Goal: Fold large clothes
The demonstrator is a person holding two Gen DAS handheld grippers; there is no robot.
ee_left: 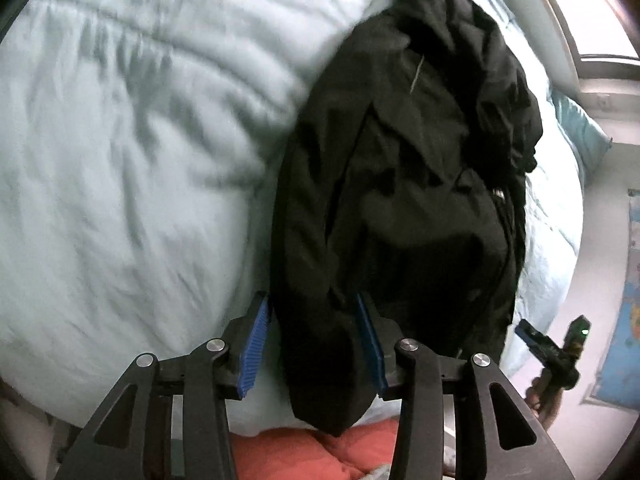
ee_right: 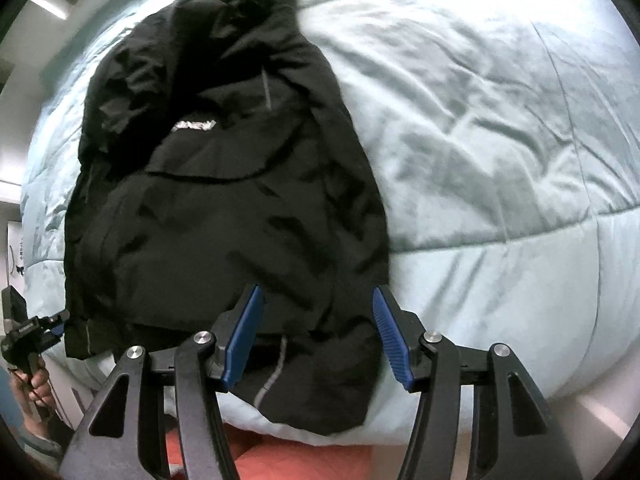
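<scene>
Both grippers hang over the near edge of the bed, pointing steeply down. Left gripper: fingers part open, the jacket's near corner sits between the blue pads; left pad looks clear of cloth, right pad at or against it, can't tell if it pinches. Right gripper: fingers fairly wide, hem w/ grey zip below and between them, pads not pressing, nothing held.

Jacket is black, partly folded lengthwise, lying from the near edge of the bed up toward the far side, hem hanging just over the edge above an orange cover. The quilt is pale blue, soft, wrinkled.

Handling, my guess: light shell fabric, limp, prob. slippery; layers will slide on each other and on the quilt. Best hold = hem corners at the near edge, one per gripper, pinching all layers; avoid the zip.

Room: plenty of bare quilt on one side of the jacket, far less on the other, where the bed edge and wall are close. Fold away from the near edge, toward the collar; the soft quilt gives under a push.
</scene>
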